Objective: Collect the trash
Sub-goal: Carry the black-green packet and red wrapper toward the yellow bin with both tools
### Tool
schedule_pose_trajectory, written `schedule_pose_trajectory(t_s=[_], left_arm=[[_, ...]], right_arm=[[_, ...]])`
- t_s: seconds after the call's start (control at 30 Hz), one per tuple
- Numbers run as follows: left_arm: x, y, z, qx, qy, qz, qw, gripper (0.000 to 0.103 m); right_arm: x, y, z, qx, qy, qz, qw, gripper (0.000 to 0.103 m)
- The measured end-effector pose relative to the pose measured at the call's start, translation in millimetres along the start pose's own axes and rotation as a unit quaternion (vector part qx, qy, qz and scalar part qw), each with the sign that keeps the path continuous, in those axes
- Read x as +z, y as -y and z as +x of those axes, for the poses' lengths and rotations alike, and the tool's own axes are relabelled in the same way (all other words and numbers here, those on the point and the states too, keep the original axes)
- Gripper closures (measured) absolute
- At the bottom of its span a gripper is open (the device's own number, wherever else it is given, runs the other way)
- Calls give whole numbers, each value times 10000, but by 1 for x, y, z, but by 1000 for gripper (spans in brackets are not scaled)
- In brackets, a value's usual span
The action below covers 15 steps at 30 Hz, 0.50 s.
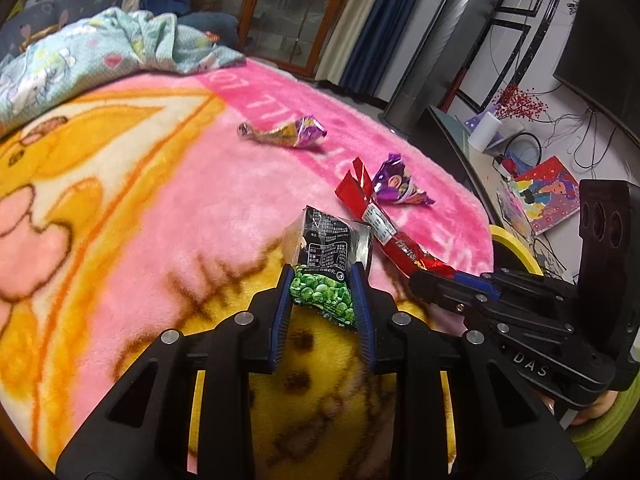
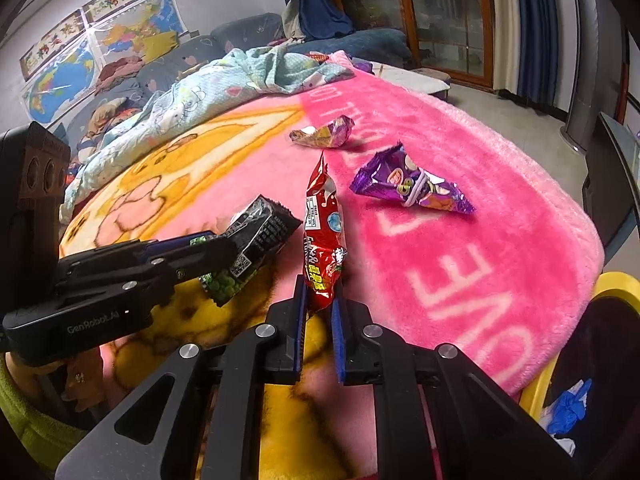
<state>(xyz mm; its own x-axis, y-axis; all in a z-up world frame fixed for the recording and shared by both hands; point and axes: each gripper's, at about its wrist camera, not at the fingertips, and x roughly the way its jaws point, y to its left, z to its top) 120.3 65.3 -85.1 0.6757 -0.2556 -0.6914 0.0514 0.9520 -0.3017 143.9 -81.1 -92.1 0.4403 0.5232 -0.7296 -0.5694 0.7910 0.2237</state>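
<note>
A: What do the left tongs hold?

B: They are closed on a black foil snack packet with green peas printed on it. The blue pads press on its lower end from both sides, and the packet stands up between them, tilted a little, above the pink and yellow fleece blanket.

A: And the right tongs?

B: They are closed too, on the lower end of a long red plastic snack wrapper. The wrapper stands nearly upright from the pads. In the left wrist view, the same red wrapper goes out from the right tongs toward the far side of the blanket.

A: Is more trash on the blanket?

B: Yes, two pieces. A purple foil bag with cartoon eyes lies just beyond the red wrapper, on the pink border with white letters. A crumpled purple and gold wrapper lies farther back, well apart from both tongs.

A: What else is near?

B: A light blue quilt with cartoon prints is bunched at the far end of the blanket. A yellow bin rim shows at the right edge of the blanket, and something blue lies inside it. A green sleeve is behind the right tongs.
</note>
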Motion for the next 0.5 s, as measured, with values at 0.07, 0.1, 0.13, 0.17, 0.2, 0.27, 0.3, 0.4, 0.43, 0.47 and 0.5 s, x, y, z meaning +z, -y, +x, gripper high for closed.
schedule_pose_trajectory(t_s=[0.07, 0.1, 0.13, 0.17, 0.2, 0.27, 0.3, 0.4, 0.43, 0.47, 0.5], left_arm=[[1, 3, -3, -20, 51, 15, 10000, 82], [1, 4, -4, -34, 68, 23, 10000, 82], [1, 6, -5, -54, 90, 39, 9999, 82], [2, 8, -6, -73, 108, 52, 9999, 82], [1, 11, -8, -97, 121, 64, 9999, 82], [1, 17, -10, -132, 166, 113, 9997, 82], [1, 20, -12, -143, 185, 131, 9996, 82], [3, 27, -16, -196, 257, 187, 9993, 82], [3, 30, -18, -207, 284, 221, 9991, 82], [3, 32, -18, -214, 299, 238, 9990, 82], [3, 35, -19, -229, 318, 252, 9989, 82]], right_arm=[[1, 1, -6, -7, 54, -2, 10000, 92], [1, 2, -9, -11, 76, 13, 10000, 92], [2, 3, -12, -29, 103, 14, 9999, 93], [2, 3, -14, -43, 125, 6, 9999, 93], [3, 4, -17, -54, 151, 4, 9999, 93], [4, 6, -23, -75, 197, 14, 9998, 93], [4, 8, -26, -98, 223, 13, 9997, 93], [5, 13, -35, -164, 293, 33, 9994, 93], [5, 16, -38, -197, 316, 43, 9993, 93], [5, 17, -41, -215, 326, 52, 9992, 93], [4, 19, -44, -237, 338, 66, 9991, 93]])
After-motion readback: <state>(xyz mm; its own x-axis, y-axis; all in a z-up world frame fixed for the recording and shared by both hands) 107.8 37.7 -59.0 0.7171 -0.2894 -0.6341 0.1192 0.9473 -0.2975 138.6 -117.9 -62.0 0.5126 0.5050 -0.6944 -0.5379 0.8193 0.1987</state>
